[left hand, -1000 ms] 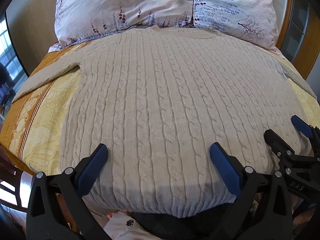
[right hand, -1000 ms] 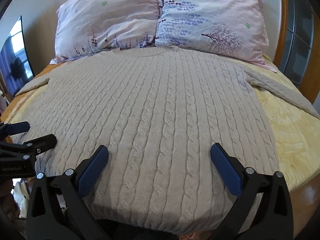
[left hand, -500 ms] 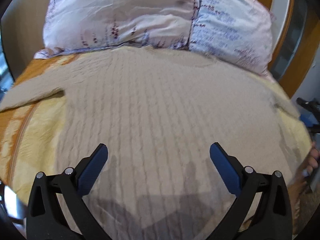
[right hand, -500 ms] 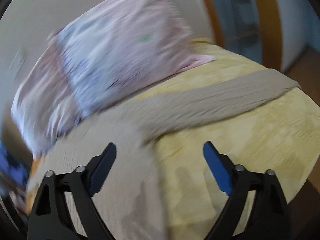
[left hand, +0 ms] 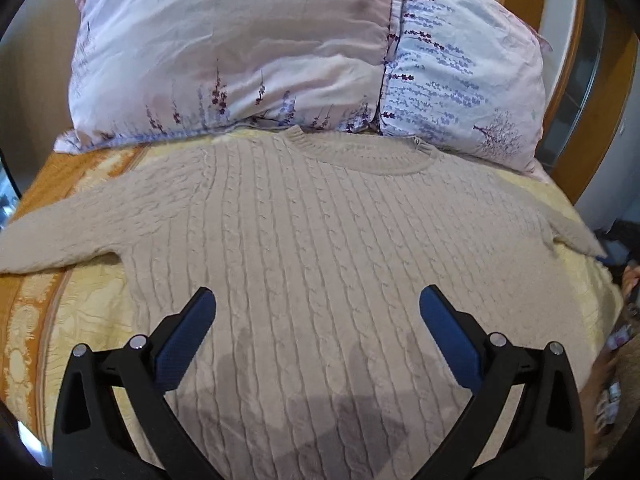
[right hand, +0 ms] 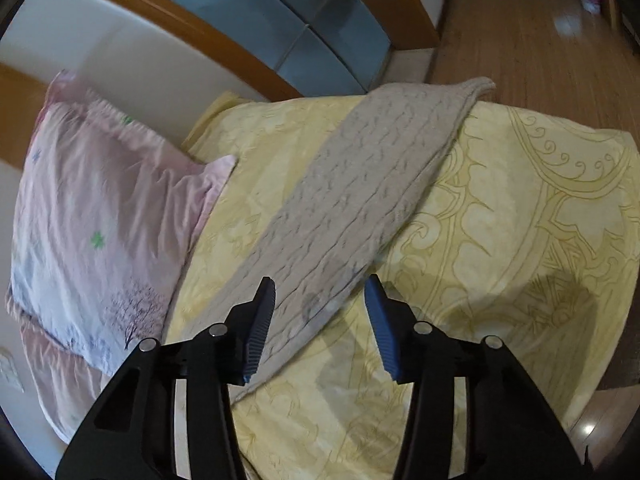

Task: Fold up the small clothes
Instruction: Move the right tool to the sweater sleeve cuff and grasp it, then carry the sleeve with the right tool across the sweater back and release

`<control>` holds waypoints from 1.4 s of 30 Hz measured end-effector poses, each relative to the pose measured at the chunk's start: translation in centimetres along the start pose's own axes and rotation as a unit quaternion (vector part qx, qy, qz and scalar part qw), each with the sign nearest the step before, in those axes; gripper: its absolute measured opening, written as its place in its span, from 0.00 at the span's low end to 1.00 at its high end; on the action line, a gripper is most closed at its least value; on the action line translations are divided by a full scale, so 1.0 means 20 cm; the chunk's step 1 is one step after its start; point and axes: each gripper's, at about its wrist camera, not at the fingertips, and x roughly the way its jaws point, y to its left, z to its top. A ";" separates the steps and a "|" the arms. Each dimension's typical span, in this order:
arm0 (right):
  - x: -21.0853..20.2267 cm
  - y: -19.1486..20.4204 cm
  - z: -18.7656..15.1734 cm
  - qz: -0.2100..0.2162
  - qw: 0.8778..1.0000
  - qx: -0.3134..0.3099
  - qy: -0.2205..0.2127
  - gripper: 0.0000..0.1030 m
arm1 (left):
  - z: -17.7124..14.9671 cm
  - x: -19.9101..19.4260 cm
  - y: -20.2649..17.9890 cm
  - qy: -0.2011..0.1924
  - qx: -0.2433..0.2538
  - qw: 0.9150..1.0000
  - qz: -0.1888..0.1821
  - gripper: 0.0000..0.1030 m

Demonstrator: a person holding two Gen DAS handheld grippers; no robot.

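Note:
A beige cable-knit sweater (left hand: 320, 248) lies spread flat on the bed, its neckline toward the pillows and both sleeves stretched out sideways. My left gripper (left hand: 316, 312) hovers open above the lower middle of the sweater's body, with nothing between its blue pads. In the right wrist view the sweater's right sleeve (right hand: 368, 188) runs diagonally across the yellow bedspread (right hand: 520, 240) toward the bed's edge. My right gripper (right hand: 320, 300) is just above that sleeve; its jaws are closing, the sleeve lies below the gap and the pads do not press on it.
Two floral pillows (left hand: 240, 56) (left hand: 464, 88) lean at the head of the bed, against a wooden headboard (right hand: 168, 20). A hand (left hand: 628, 280) shows at the right edge of the left wrist view. Wooden floor (right hand: 540, 40) lies past the bed's side.
My right gripper swung from the sweater's body out to the right sleeve, rolled over and narrowed its jaws. My left gripper moved up the sweater toward the neckline, still wide open.

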 end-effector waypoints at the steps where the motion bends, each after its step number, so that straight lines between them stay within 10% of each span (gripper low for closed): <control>1: 0.00 -0.01 0.02 -0.001 1.000 0.005 0.000 0.47 | 0.01 0.01 0.02 0.007 -0.011 1.000 -0.009 0.98; 17: 0.06 -0.09 0.09 -0.014 0.999 0.018 -0.036 0.14 | 0.13 0.12 0.08 0.014 -0.006 1.000 -0.017 0.98; 27: -0.09 0.29 0.04 0.017 0.984 -0.133 -0.119 0.08 | 0.17 0.17 0.19 -0.007 -0.076 0.994 -0.084 0.98; 35: -0.20 0.90 -0.36 0.165 0.941 -0.285 -0.079 0.08 | 0.20 0.15 0.22 -0.026 -0.090 0.991 -0.101 0.98; 42: 0.05 1.19 -1.07 0.216 0.881 -0.413 0.083 0.08 | 0.20 0.14 0.23 -0.030 -0.096 0.988 -0.120 0.98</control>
